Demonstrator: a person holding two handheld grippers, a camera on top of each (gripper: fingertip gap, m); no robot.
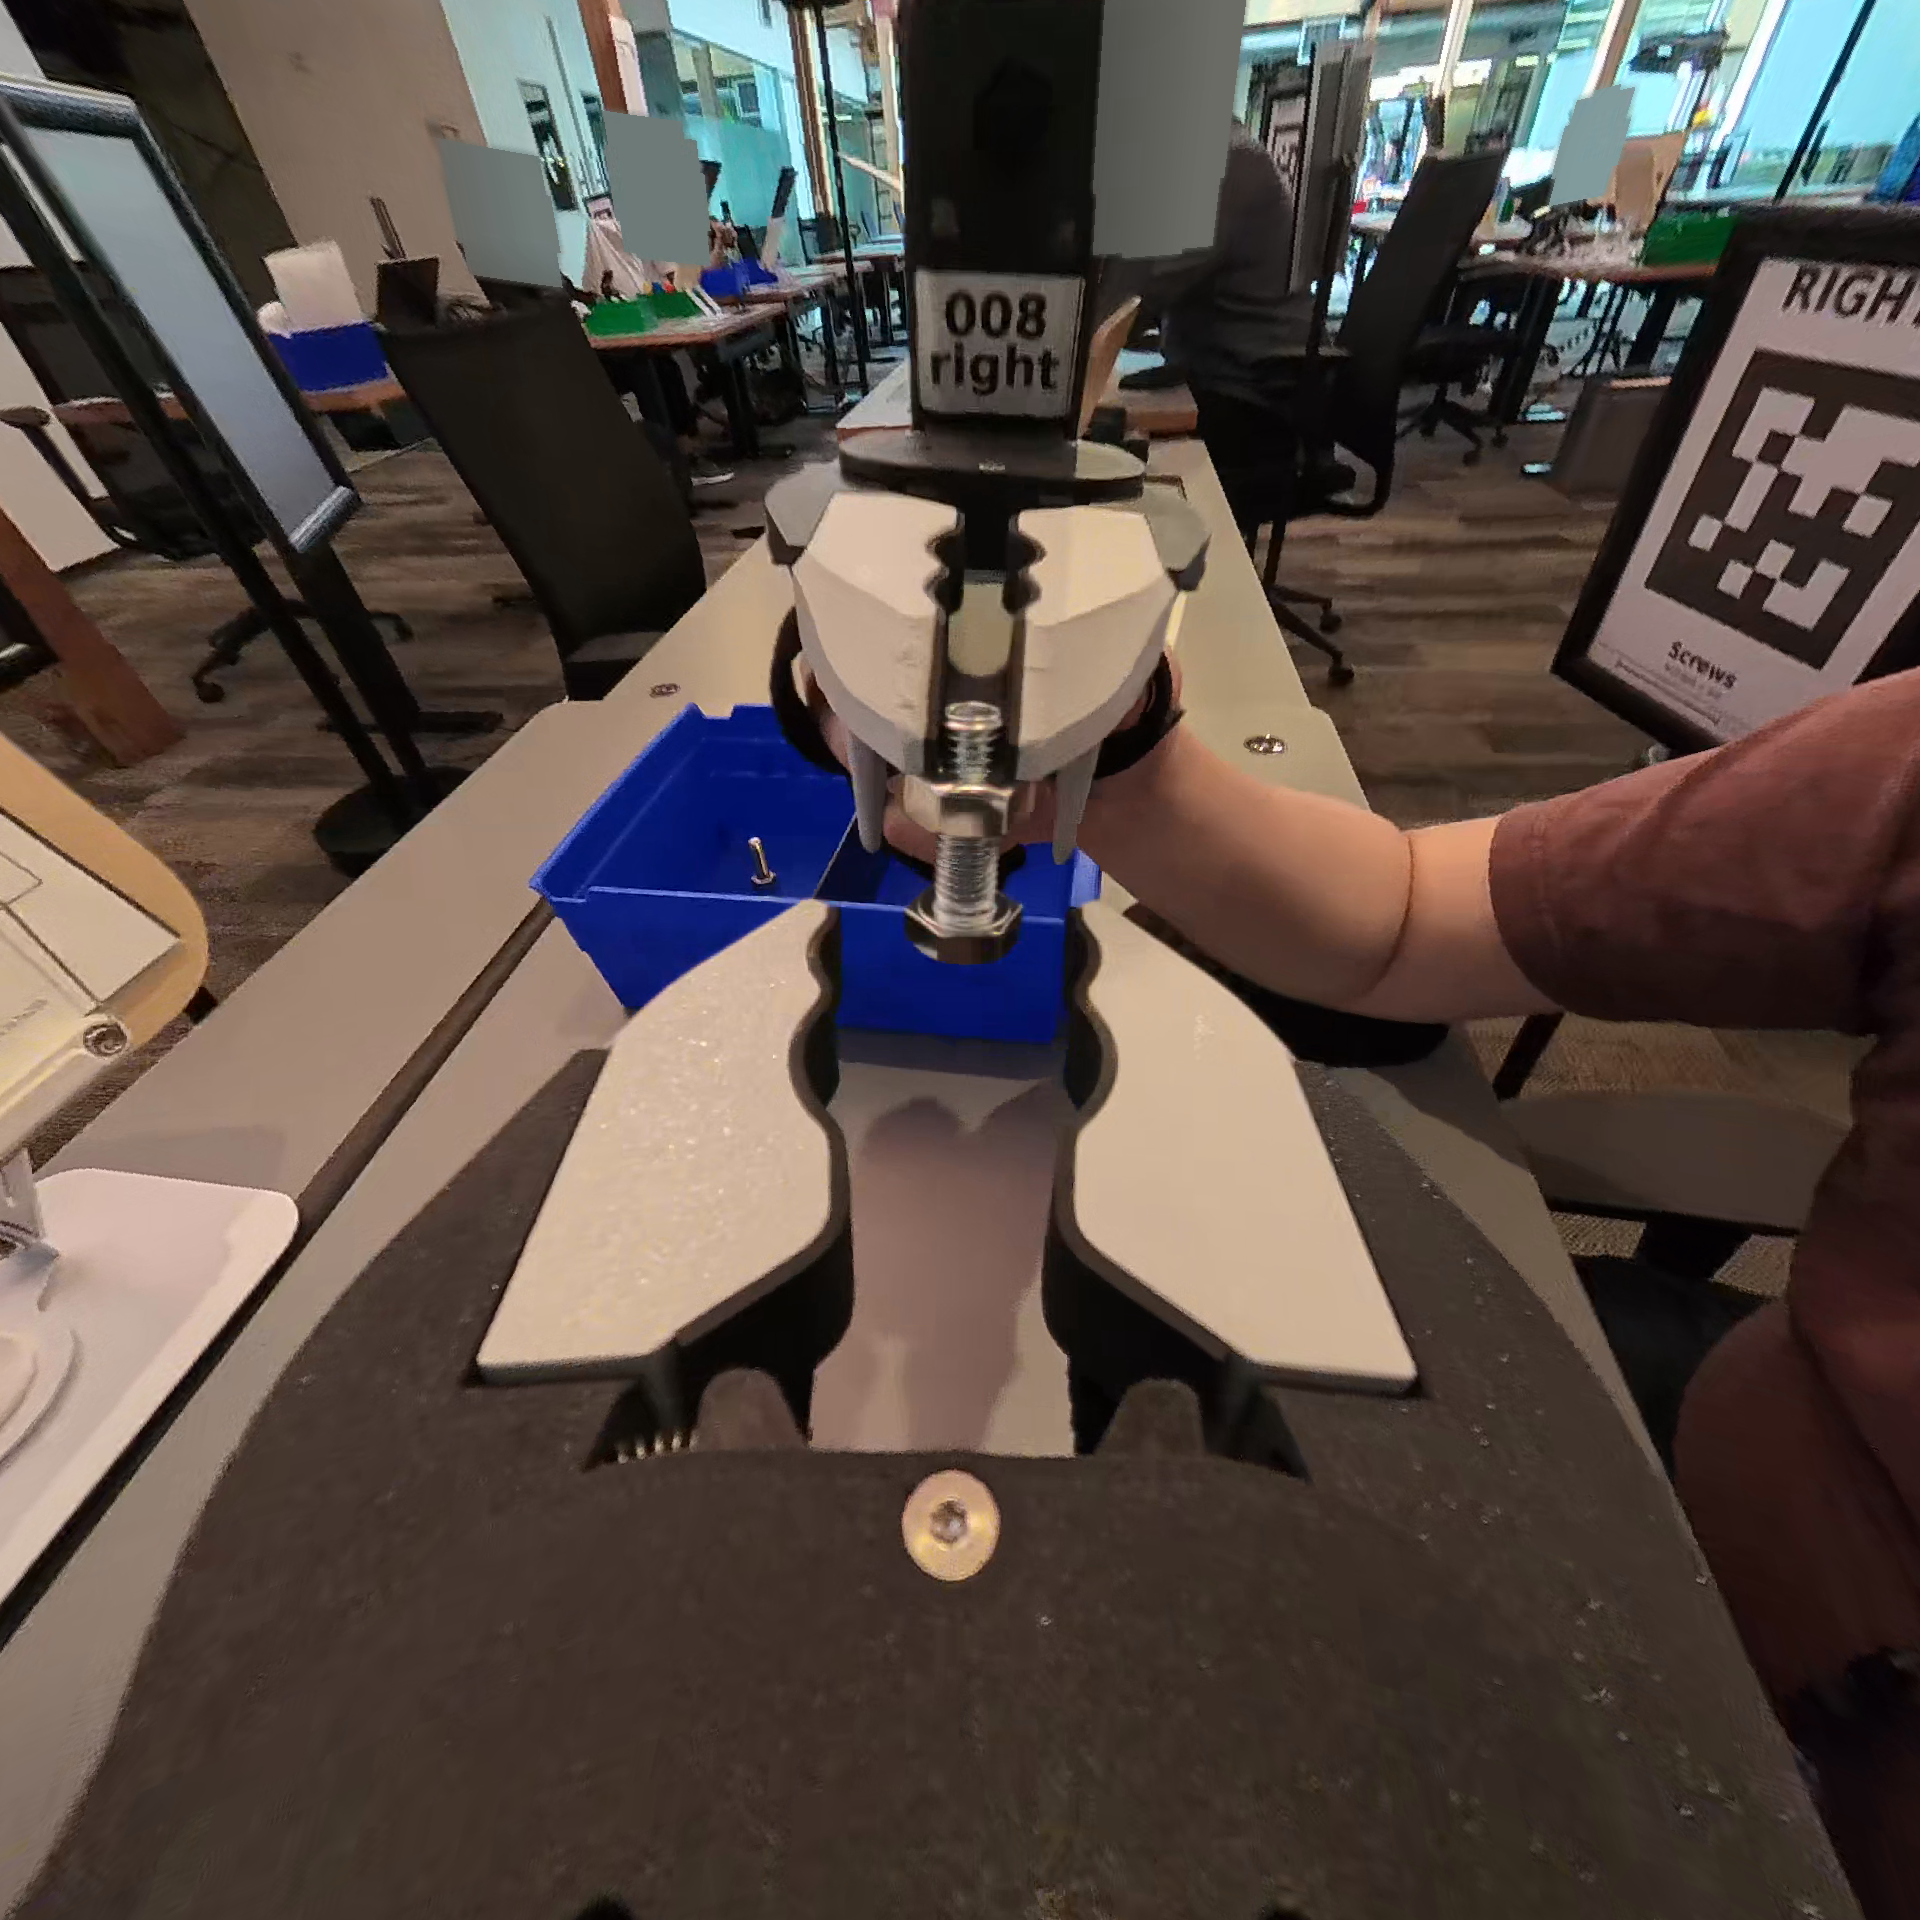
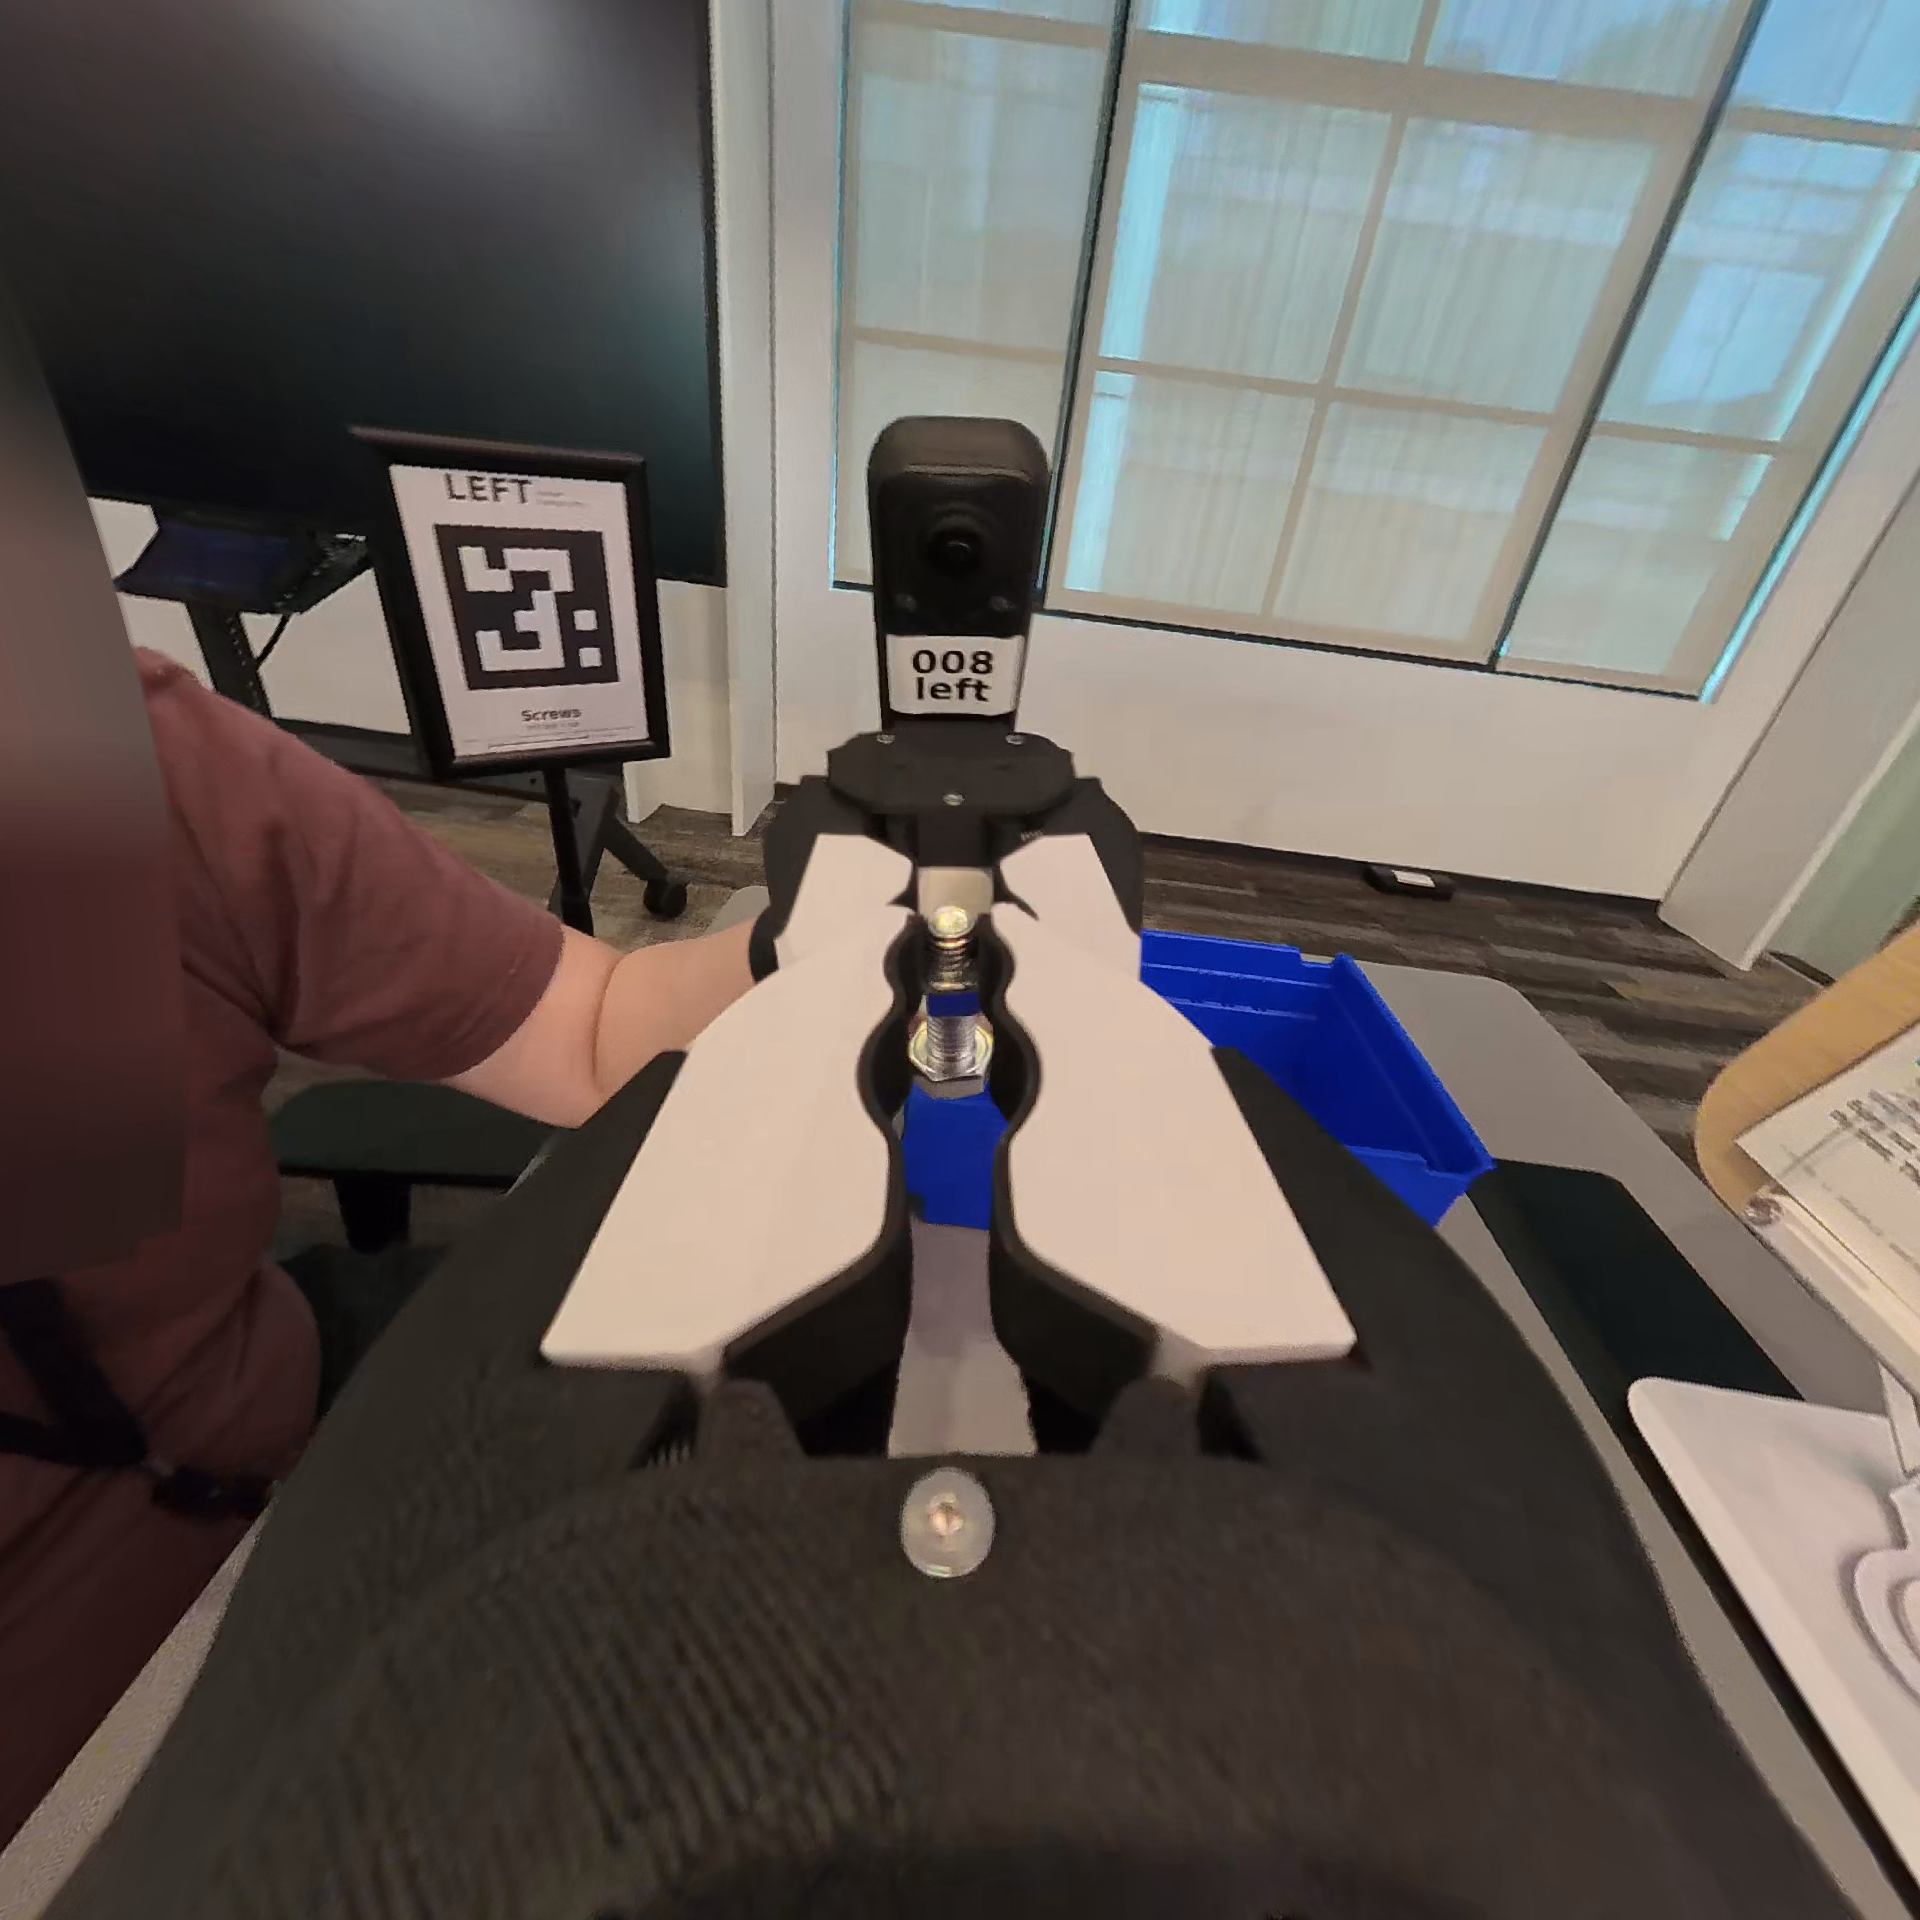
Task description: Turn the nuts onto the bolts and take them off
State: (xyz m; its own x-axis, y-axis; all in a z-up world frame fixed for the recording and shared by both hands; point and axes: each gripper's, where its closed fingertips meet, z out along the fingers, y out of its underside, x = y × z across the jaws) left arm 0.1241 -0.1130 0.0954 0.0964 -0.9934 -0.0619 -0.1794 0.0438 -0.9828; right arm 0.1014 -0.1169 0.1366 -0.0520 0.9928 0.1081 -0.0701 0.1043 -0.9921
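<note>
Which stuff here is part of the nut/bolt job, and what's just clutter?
Job:
- bolt, held in the air between the two grippers
- nut on its thread
- left gripper
- right gripper
- blue bin with a small bolt inside

Lying about:
- framed marker sign
- papers
- office chair

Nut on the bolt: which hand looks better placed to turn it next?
Probably right: the right tongs close around the nut partway along the thread, while the left tongs hold the bolt by its head.
</note>
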